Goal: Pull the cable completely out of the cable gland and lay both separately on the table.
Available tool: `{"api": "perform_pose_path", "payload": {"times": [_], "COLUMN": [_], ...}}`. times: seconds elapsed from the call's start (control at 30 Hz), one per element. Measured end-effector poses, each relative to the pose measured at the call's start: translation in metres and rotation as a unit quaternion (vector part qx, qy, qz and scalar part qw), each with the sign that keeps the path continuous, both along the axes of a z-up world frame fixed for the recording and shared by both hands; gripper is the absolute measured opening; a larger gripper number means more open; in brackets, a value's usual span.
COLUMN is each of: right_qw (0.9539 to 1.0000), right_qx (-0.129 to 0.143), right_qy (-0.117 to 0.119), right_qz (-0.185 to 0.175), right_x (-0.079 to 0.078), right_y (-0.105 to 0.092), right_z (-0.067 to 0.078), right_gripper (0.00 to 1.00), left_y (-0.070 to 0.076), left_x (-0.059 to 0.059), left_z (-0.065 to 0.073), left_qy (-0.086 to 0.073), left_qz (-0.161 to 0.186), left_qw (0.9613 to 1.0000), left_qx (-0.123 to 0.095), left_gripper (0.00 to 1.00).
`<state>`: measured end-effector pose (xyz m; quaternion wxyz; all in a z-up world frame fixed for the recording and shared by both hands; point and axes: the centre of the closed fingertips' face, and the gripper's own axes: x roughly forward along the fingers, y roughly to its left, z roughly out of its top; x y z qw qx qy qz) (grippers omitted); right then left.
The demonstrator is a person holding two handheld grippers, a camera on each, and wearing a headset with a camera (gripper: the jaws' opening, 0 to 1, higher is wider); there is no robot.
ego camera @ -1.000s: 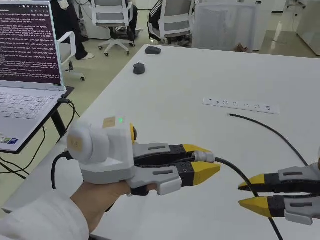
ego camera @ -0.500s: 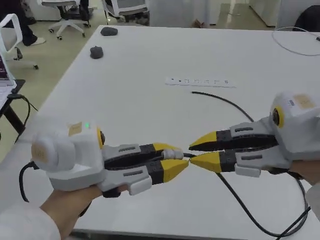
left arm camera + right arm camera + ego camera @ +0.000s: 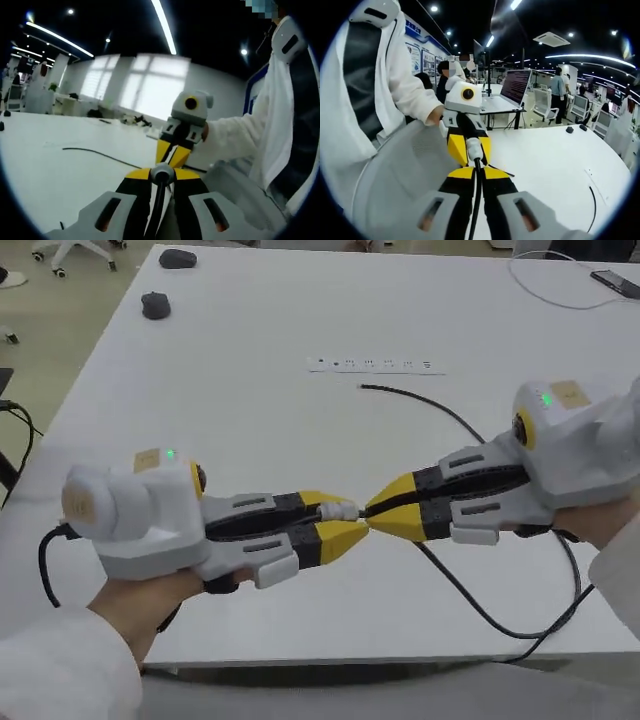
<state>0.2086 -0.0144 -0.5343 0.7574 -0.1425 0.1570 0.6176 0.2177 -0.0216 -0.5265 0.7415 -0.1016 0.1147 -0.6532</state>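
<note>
Left tool and right tool meet tip-to-tip (both clamped).

Two tongs, one cable, one gland

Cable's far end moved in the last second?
No. The cable end sits at the same spot beside the power strip; the camera shifted.

Cable gland mostly hidden between fingers, cable passing behind right gripper
</note>
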Motion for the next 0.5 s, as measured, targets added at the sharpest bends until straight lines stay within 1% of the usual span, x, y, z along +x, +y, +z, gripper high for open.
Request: {"api": "perform_pose_path", "payload": {"times": [0.1,0.17,0.27,0.37,0.5], "right_qw": [1.0000,0.9999,0.9997,0.9995,0.9997], "right_qx": [-0.005,-0.006,-0.018,-0.023,-0.016], "right_qy": [-0.001,-0.005,-0.011,-0.016,-0.014], "right_qz": [-0.006,-0.009,-0.013,-0.015,-0.008], "right_x": [0.000,-0.001,-0.003,-0.007,-0.011], "right_y": [0.008,0.015,0.022,0.025,0.024], "right_z": [0.003,0.006,0.008,0.008,0.009], "right_gripper": [0.03,0.03,0.03,0.03,0.03], "left_y": [0.008,0.015,0.022,0.025,0.024], "left_x": [-0.001,-0.001,-0.003,-0.008,-0.014], "left_z": [0.004,0.007,0.008,0.010,0.013], "left_qy": [-0.004,-0.002,-0.002,-0.005,-0.014], "left_qz": [-0.012,-0.019,-0.028,-0.034,-0.033], "left_qw": [0.9999,0.9998,0.9996,0.9994,0.9993], "left_qx": [0.003,-0.001,-0.002,0.002,0.012], "left_gripper": [0.16,0.16,0.16,0.16,0.16]}}
